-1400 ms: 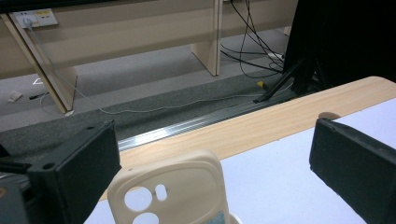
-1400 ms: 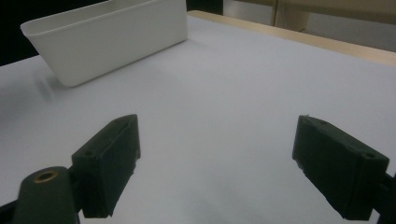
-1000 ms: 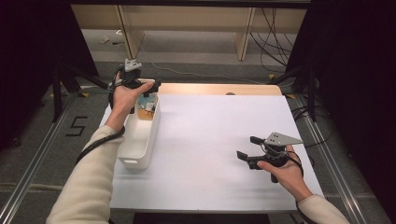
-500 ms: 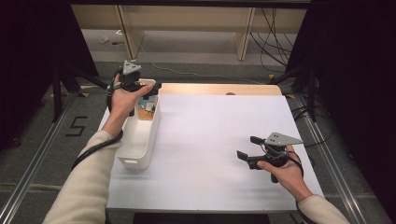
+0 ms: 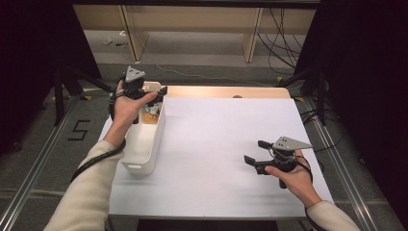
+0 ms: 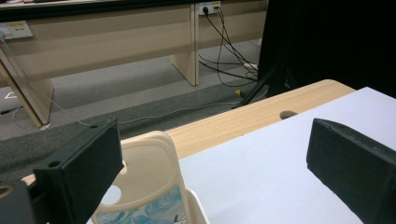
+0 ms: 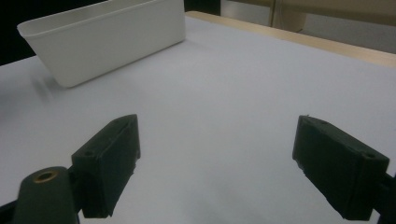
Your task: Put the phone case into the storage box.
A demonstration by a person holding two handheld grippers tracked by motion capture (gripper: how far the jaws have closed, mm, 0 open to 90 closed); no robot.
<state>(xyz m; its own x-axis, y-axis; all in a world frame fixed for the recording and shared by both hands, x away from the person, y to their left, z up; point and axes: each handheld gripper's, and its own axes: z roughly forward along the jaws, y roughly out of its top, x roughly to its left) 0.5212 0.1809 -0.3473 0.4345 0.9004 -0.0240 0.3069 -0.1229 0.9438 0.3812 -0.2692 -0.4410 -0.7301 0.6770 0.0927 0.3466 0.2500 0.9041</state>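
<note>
Left gripper (image 5: 153,95) hovers with its jaws spread wide and empty over the far end of the white bin (image 5: 144,144). That bin lies with its long axis running away from the person, along the left edge of the white table sheet (image 5: 216,144). A cream packet (image 6: 144,186) stands upright inside the bin's far end. Right gripper (image 5: 256,151), jaws likewise apart, rests well right of the bin, pointing towards it.

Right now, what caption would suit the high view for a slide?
Left claw hovers open over a white bin; right claw rests open above the white table.
</note>
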